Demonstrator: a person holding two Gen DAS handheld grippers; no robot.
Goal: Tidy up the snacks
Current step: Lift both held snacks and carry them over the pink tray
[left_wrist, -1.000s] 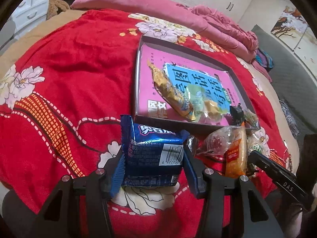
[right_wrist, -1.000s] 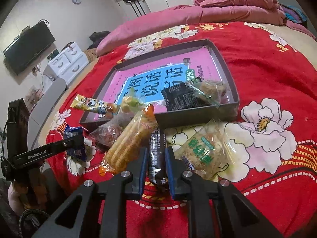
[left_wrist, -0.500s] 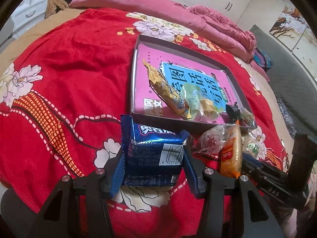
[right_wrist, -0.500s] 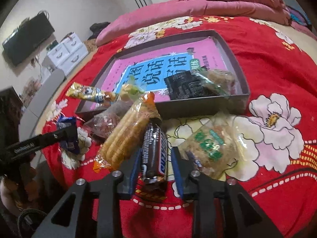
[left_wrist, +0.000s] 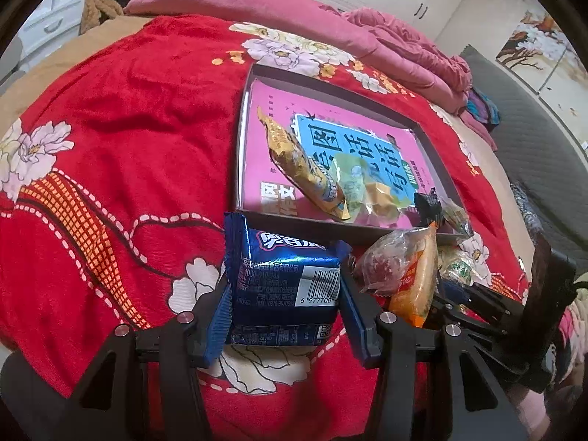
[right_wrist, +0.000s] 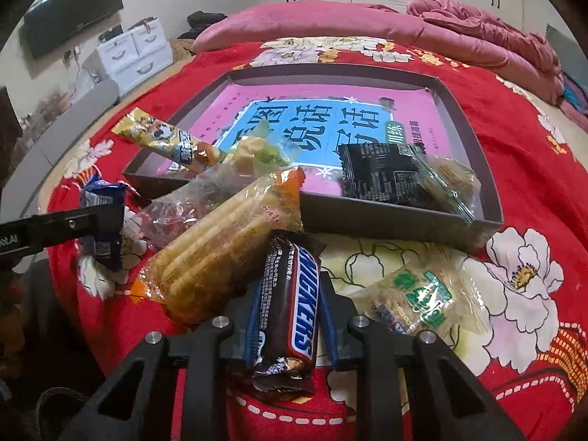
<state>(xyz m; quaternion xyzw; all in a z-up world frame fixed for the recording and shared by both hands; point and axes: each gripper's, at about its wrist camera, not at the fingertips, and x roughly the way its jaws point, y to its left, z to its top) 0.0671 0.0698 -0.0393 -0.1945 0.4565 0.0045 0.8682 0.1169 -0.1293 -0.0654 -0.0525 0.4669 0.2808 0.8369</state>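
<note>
now our left gripper clenches the blue foil biscuit pack; our right gripper, jaws just closing, grasps the brown snickers bar, grey tray at twelve o'clock.

Snacks and a tray on a red floral bedspread

Ahead of the jaws sits the grey tray; cracker packet lies just right of them.

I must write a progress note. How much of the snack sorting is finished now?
Partly done. Already in the box: a yellow stick pack, a black packet and some clear-wrapped pieces. In hand: the left tool grips a blue cookie pack; the right tool grips a Snickers bar. Left on the blanket: an orange biscuit pack and a green-print packet.
</note>
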